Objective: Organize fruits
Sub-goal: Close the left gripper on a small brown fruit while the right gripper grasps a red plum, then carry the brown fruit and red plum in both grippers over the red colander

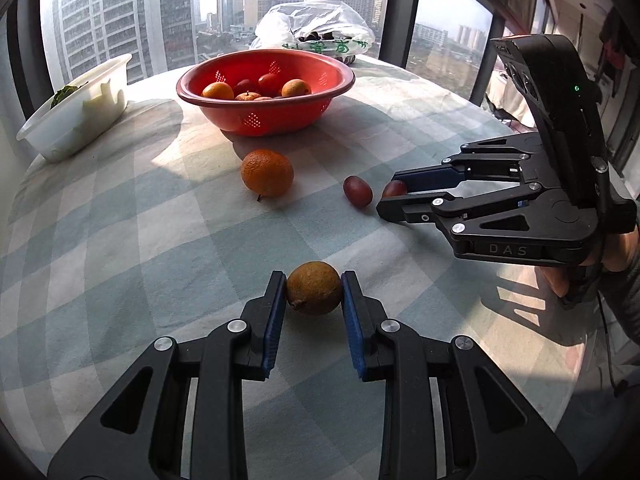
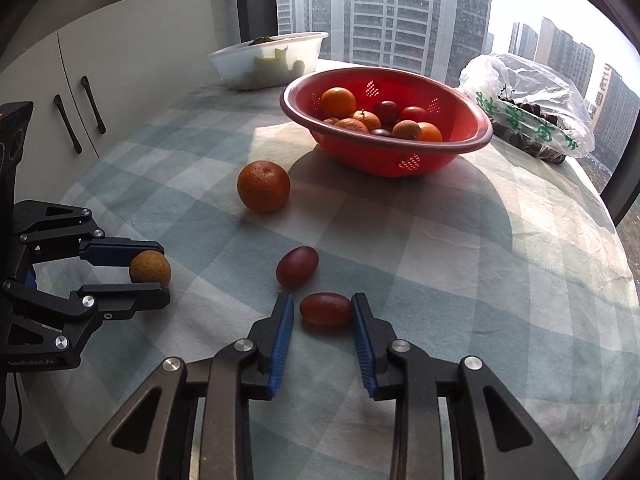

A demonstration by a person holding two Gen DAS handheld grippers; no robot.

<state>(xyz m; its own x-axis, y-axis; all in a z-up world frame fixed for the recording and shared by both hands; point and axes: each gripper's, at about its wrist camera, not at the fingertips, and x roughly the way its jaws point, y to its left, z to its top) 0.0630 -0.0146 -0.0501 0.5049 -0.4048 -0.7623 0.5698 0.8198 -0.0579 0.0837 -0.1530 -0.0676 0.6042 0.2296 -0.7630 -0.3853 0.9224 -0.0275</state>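
My left gripper is shut on a small brownish-yellow fruit, which sits on the checked tablecloth; it also shows in the right wrist view. My right gripper is open around a red oval fruit, its right pad touching it, a gap on the left. A second red oval fruit lies just beyond. An orange lies further on. A red perforated bowl holds several oranges and red fruits. In the left wrist view my right gripper is at the right.
A white plastic tub with greens stands at the table's far left. A plastic bag with dark fruit lies behind the bowl by the window. White cabinet doors are beyond the table's left edge.
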